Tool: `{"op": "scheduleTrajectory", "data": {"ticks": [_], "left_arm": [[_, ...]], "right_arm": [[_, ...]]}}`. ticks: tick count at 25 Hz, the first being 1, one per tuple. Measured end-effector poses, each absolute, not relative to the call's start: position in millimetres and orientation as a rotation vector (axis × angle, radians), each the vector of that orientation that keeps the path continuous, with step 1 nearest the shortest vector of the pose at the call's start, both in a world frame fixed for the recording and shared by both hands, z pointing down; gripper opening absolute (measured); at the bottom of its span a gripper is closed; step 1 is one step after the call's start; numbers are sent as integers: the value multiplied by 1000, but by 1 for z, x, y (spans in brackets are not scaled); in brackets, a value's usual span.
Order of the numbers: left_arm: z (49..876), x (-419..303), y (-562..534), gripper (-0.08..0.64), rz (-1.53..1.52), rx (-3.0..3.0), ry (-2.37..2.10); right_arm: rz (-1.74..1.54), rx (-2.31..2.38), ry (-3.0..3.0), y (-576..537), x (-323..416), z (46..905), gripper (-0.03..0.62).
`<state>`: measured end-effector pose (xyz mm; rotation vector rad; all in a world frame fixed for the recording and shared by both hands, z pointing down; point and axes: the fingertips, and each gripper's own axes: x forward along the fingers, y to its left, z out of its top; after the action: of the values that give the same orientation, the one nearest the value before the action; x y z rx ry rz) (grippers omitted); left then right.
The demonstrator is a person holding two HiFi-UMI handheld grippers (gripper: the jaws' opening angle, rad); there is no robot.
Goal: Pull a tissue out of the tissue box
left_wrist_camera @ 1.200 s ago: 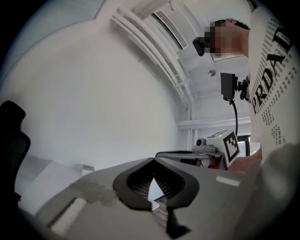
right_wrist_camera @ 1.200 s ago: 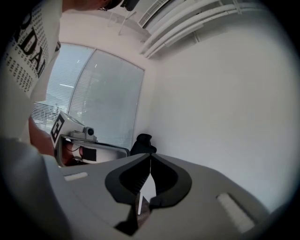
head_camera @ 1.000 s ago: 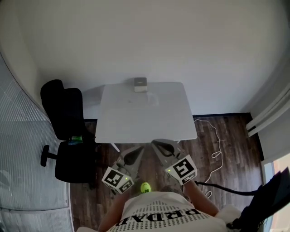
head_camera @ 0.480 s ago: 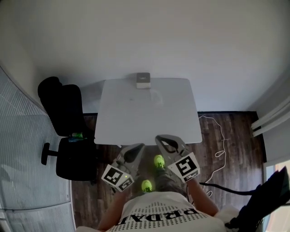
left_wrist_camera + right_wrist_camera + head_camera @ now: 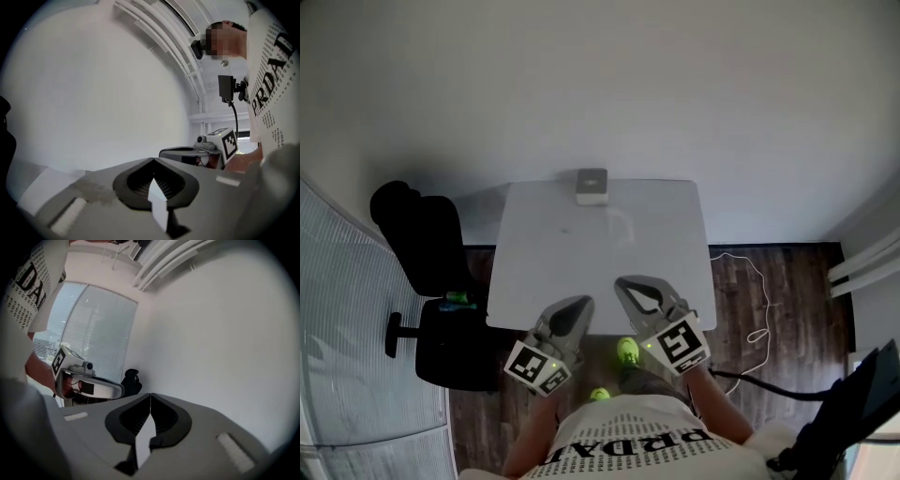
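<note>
In the head view a small grey tissue box (image 5: pixel 592 186) stands at the far edge of the white table (image 5: pixel 544 262), at its middle, with a pale tissue at its top. Both grippers hover at the table's near edge, far from the box. My left gripper (image 5: pixel 578 307) has its jaws closed tip to tip and holds nothing. My right gripper (image 5: pixel 625 284) is shut and empty as well. In the left gripper view the closed jaw tips (image 5: pixel 152 160) face a bare white wall, as do those (image 5: pixel 150 394) in the right gripper view. The box appears in neither gripper view.
A black office chair (image 5: pixel 427 262) stands left of the table. A white cable (image 5: pixel 757 291) trails over the dark wood floor on the right. A white wall rises behind the table. The person's green shoes (image 5: pixel 627 351) are just under the near edge.
The person has stepped toward the table. Both grippers, formerly over the floor, now reach the table's near edge. Their jaws have stayed closed throughout.
</note>
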<state>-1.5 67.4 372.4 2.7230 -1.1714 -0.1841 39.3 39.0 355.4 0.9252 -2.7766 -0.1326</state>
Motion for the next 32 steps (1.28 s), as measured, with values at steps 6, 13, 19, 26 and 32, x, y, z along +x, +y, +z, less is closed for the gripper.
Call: {"op": "scheduleTrajectory", "data": {"ticks": [6,13,19,26,32], "left_arm": [[375,13,19,-6,-171,2705,-1191],[370,21,-29,-6,-186,2683,-1247],[372,11,-47,-6,-176,2654,-1288],[377,-6,-78,-6,-188,2644,-1260],[374,-25,-117,-6,-190,2686,-1153]], "right_arm": [[-171,892,-2752,-11,58,352,9],[-168,836,-2774,-60,65,352,9],[-176,773,-2790,-81,51,351,9],[-121,753,-2772,-106,27,365,9],[-104,824,-2724,-138,2,365,9]]}}
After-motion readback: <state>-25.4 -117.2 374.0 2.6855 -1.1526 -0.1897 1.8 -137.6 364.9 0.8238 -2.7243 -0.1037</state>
